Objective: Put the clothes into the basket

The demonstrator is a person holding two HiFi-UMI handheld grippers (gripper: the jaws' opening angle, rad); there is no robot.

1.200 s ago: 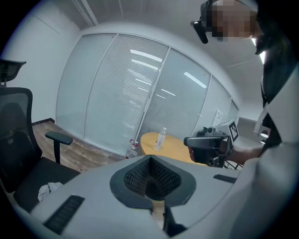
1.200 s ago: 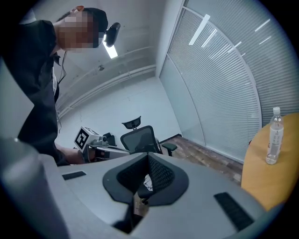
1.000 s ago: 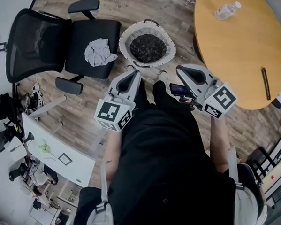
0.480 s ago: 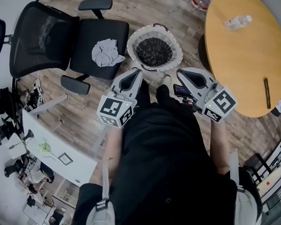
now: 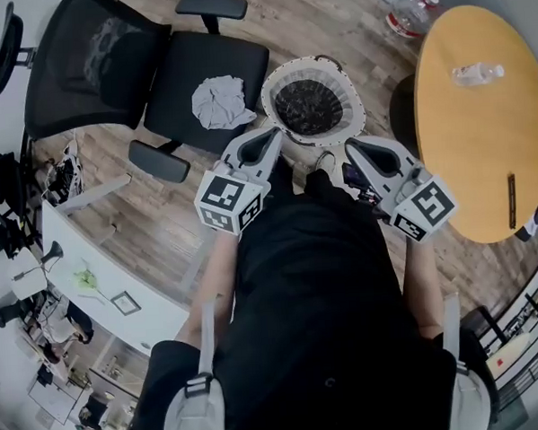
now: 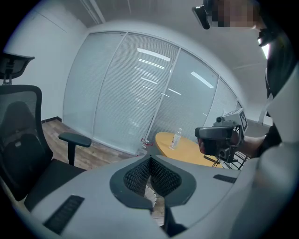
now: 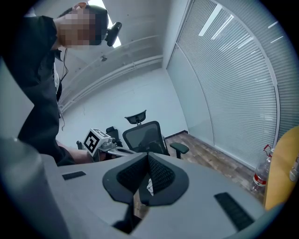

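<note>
Jaws: your left gripper (image 5: 276, 133) and right gripper (image 5: 354, 147) are both closed, empty.
Cloth (image 5: 220, 102): on the chair (image 5: 198, 69) seat, by the edge nearest the basket (image 5: 280, 79).
Writing: bottle (image 5: 477, 73) label too small to read.

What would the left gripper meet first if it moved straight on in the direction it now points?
Probably the white basket: the shut left gripper points at its near rim in the head view. Depth is unclear, so it may pass above it toward the floor beyond.

Matt wood-plank floor (image 5: 331, 18); smooth, glossy wooden table (image 5: 482, 153); black mesh chair (image 5: 90, 66) back; soft crumpled grey cloth (image 5: 220, 102); clear plastic bottle (image 5: 477, 73).
</note>
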